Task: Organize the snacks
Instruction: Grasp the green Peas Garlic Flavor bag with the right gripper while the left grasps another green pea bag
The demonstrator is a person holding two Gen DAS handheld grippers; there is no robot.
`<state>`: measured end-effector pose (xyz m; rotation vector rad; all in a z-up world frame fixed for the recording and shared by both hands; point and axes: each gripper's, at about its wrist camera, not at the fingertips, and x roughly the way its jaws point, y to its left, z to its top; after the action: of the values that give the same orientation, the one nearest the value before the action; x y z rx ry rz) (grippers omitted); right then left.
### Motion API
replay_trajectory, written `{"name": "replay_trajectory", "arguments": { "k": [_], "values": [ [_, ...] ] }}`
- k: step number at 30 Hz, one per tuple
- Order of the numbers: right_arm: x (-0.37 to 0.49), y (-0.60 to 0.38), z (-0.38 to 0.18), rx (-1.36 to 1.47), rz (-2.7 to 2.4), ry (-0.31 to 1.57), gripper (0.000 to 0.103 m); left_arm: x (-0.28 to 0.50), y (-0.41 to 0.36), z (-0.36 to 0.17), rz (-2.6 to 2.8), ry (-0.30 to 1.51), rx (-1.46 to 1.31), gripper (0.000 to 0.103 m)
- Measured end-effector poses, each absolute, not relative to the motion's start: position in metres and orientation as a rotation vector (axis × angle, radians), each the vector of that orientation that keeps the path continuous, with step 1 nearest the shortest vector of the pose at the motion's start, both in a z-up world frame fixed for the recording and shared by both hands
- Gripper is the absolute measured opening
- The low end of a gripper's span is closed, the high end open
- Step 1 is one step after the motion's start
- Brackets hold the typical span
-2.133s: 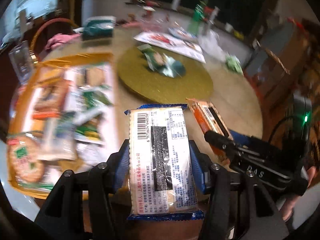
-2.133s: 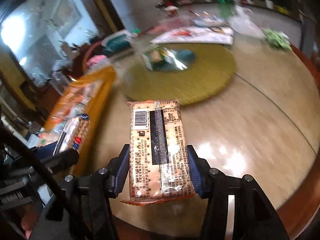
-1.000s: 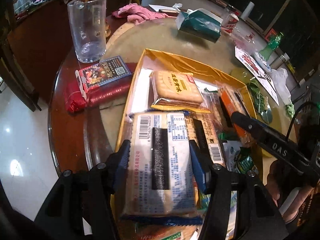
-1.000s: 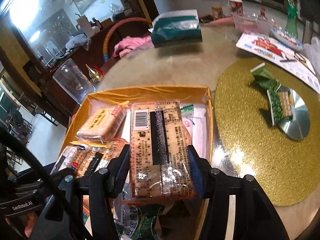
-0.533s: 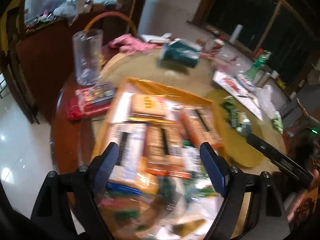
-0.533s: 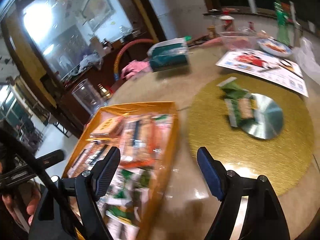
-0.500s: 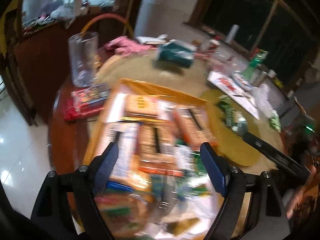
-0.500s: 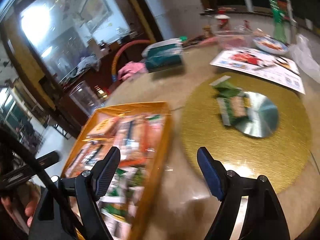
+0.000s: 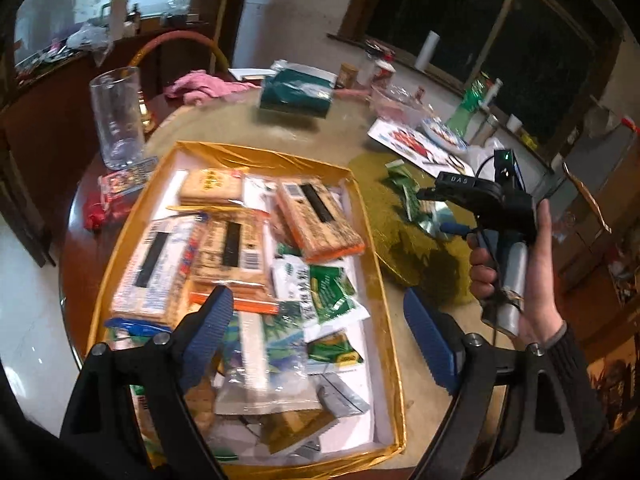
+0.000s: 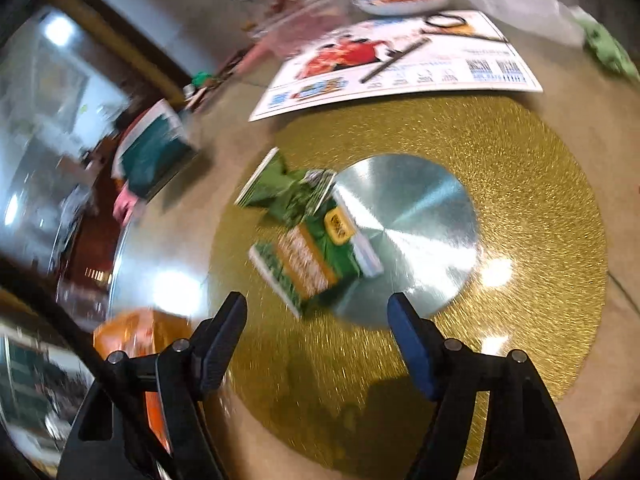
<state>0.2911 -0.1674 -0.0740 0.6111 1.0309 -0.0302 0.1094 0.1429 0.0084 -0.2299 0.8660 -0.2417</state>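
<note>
A gold tray (image 9: 372, 248) on the round table holds several snack packets, among them a blue-edged cracker pack (image 9: 154, 268) and orange cracker packs (image 9: 320, 220). My left gripper (image 9: 316, 332) is open and empty above the tray's near half. My right gripper (image 10: 318, 340) is open and empty over the gold glitter mat (image 10: 540, 184), just short of a green snack packet (image 10: 308, 240) that lies partly on a silver disc (image 10: 416, 220). The right gripper also shows in the left wrist view (image 9: 440, 204), over the same green packet (image 9: 404, 188).
A tall glass (image 9: 116, 120) and a red packet (image 9: 120, 184) stand left of the tray. A green tissue box (image 9: 296, 90), pink cloth (image 9: 200, 84), printed sheet (image 10: 400, 60), plate and bottles lie at the far side. The tray's corner (image 10: 132, 332) is left of the right gripper.
Both grippers have let go of their cracker packs into the tray and opened. The left one has pulled back. The right one has swung over to the gold mat, near the green packet.
</note>
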Motion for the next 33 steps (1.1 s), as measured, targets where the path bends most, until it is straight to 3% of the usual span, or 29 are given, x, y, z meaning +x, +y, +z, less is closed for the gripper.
{"name": "replay_trajectory", "arguments": {
  "k": [8, 11, 13, 14, 24, 33],
  "values": [
    [0.324, -0.157, -0.075, 0.579, -0.192, 1.023, 0.073, 0.111, 0.152, 0.009, -0.23, 0.875, -0.25, 0.087],
    [0.329, -0.145, -0.074, 0.419, -0.243, 1.047, 0.058, 0.11, 0.149, 0.008, -0.237, 0.876, -0.253, 0.087],
    [0.321, -0.141, -0.075, 0.341, -0.243, 1.042, 0.039, 0.109, 0.142, 0.008, -0.244, 0.882, -0.237, 0.087],
    [0.314, -0.141, -0.075, 0.298, -0.247, 1.044, 0.037, 0.109, 0.137, 0.008, -0.253, 0.885, -0.228, 0.087],
    [0.194, -0.18, -0.078, 0.211, -0.091, 1.002, 0.035, 0.119, 0.074, 0.007, -0.356, 0.951, -0.167, 0.087],
    [0.093, -0.217, -0.078, 0.241, -0.102, 0.959, 0.035, 0.174, -0.004, -0.012, -0.366, 1.096, -0.191, 0.087]
  ]
}}
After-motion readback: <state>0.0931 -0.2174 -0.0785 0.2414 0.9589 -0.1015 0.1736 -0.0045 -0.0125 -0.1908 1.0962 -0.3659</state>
